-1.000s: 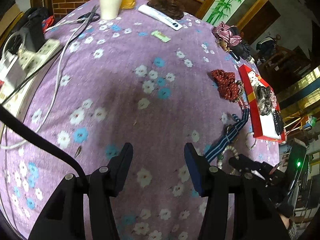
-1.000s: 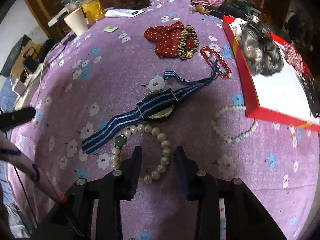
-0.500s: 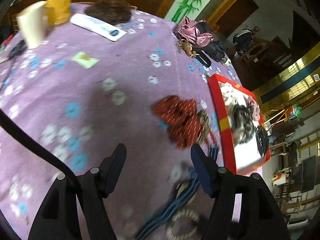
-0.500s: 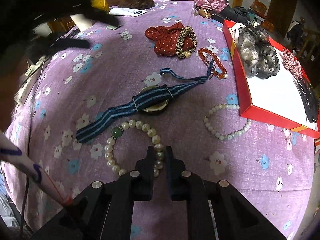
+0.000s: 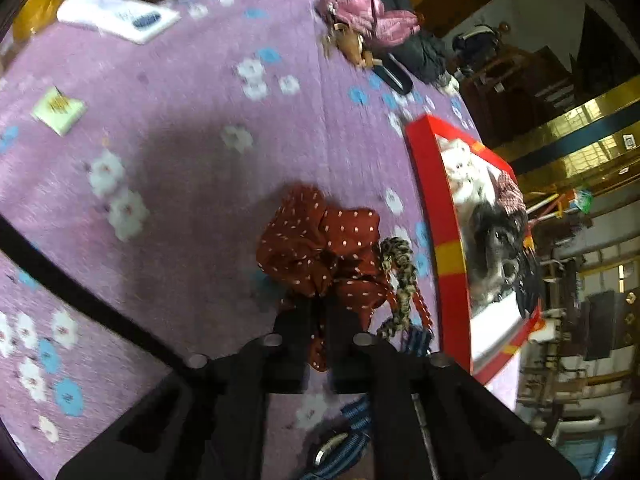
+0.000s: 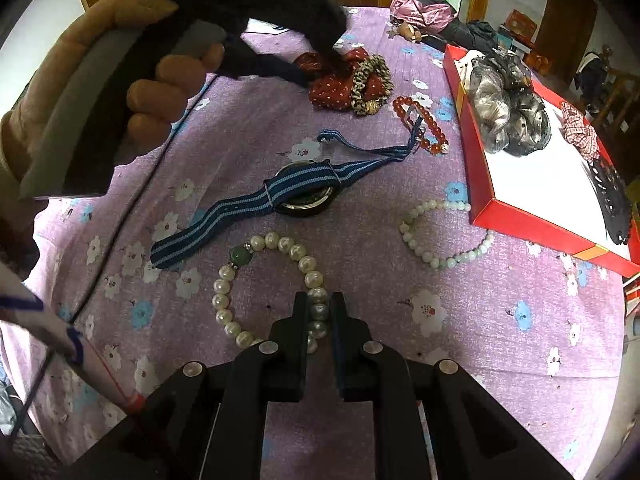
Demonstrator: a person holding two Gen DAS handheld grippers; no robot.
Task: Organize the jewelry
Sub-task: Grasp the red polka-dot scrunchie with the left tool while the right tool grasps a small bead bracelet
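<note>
My left gripper (image 5: 319, 312) is shut on the red polka-dot scrunchie (image 5: 320, 248), which lies on the purple floral cloth (image 5: 192, 176). It shows in the right wrist view (image 6: 340, 80) under the left tool. My right gripper (image 6: 319, 312) is shut on the large pearl bracelet (image 6: 256, 280) with a green bead. The red box (image 6: 532, 216) holds grey, black and checked scrunchies. It shows in the left wrist view (image 5: 448, 248) too.
A blue striped watch (image 6: 280, 196), a small white bead bracelet (image 6: 436, 240), a red bead bracelet (image 6: 424, 120) and a leopard scrunchie (image 6: 370, 84) lie on the cloth. A remote (image 5: 120, 20), a card (image 5: 58, 110) and a pink bag (image 5: 368, 20) sit farther off.
My left gripper swung right across the table and closed on the red scrunchie. My right gripper closed on the pearl bracelet.
</note>
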